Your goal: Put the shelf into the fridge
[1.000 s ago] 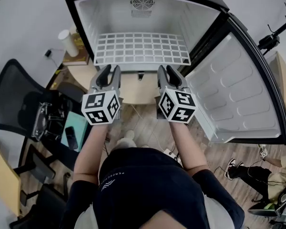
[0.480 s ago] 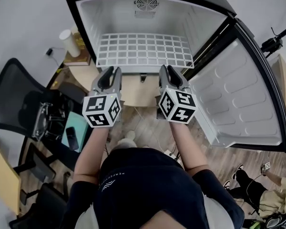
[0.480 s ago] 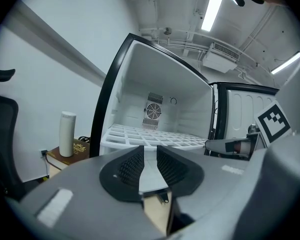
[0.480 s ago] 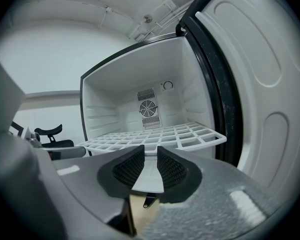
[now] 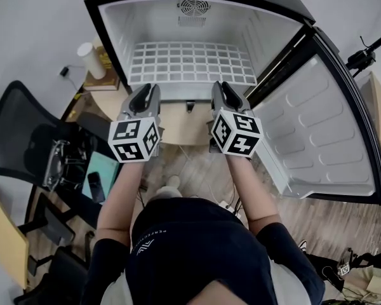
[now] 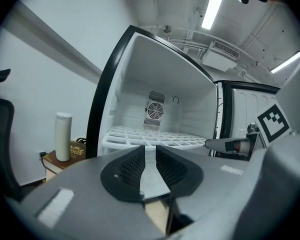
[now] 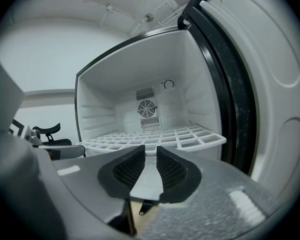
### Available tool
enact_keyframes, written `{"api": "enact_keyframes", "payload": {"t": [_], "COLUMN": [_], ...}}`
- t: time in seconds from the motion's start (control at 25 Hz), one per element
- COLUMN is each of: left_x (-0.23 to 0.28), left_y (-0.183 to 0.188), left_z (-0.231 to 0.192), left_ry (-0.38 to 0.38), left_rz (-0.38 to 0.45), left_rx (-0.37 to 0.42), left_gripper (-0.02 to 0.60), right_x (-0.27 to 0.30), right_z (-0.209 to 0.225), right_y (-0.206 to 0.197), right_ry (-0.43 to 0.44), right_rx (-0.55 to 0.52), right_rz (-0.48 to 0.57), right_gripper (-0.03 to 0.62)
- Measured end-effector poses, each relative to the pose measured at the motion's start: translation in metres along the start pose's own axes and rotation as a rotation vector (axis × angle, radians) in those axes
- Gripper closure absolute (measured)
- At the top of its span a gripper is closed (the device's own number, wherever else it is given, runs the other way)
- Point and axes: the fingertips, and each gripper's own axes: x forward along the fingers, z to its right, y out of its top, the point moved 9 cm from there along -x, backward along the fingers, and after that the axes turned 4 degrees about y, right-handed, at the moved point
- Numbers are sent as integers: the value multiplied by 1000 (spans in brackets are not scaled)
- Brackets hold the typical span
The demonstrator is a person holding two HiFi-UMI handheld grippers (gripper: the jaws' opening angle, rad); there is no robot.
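Note:
The black fridge (image 5: 108,37) stands open with its door (image 5: 317,132) swung to the right. A white grid shelf (image 5: 190,62) lies level inside it, its front edge sticking out a little past the opening. My left gripper (image 5: 146,93) and right gripper (image 5: 223,89) point at that front edge, one near each end, tips at or just short of it. Both pairs of jaws are closing and stand a narrow gap apart. The left gripper view shows the shelf (image 6: 155,138) straight beyond my left gripper (image 6: 150,156). The right gripper view shows the shelf (image 7: 155,138) beyond my right gripper (image 7: 150,156). Nothing is clamped.
A white bottle (image 5: 86,51) stands on a book on a low table left of the fridge; the bottle (image 6: 63,136) also shows in the left gripper view. A black office chair (image 5: 19,132) is at the left. Cables lie on the wooden floor below.
Both grippers have moved forward to the shelf's front edge, and their jaws have narrowed. The shelf itself has barely shifted.

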Motion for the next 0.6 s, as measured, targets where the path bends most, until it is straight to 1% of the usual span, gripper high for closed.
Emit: {"api": "enact_keyframes", "payload": {"t": [0.44, 0.6], "left_x": [19, 25], "left_y": [5, 6], "left_z": [-7, -9], "left_ry": [8, 14], "left_rz": [-6, 0], "left_rx": [-2, -11], "left_gripper": [518, 525], "right_x": [20, 25], "right_z": [5, 7], "right_y": [6, 7], "right_ry": [-16, -32], "right_rx": [-12, -19], "right_rz": [-8, -4], "right_gripper": [530, 542]}}
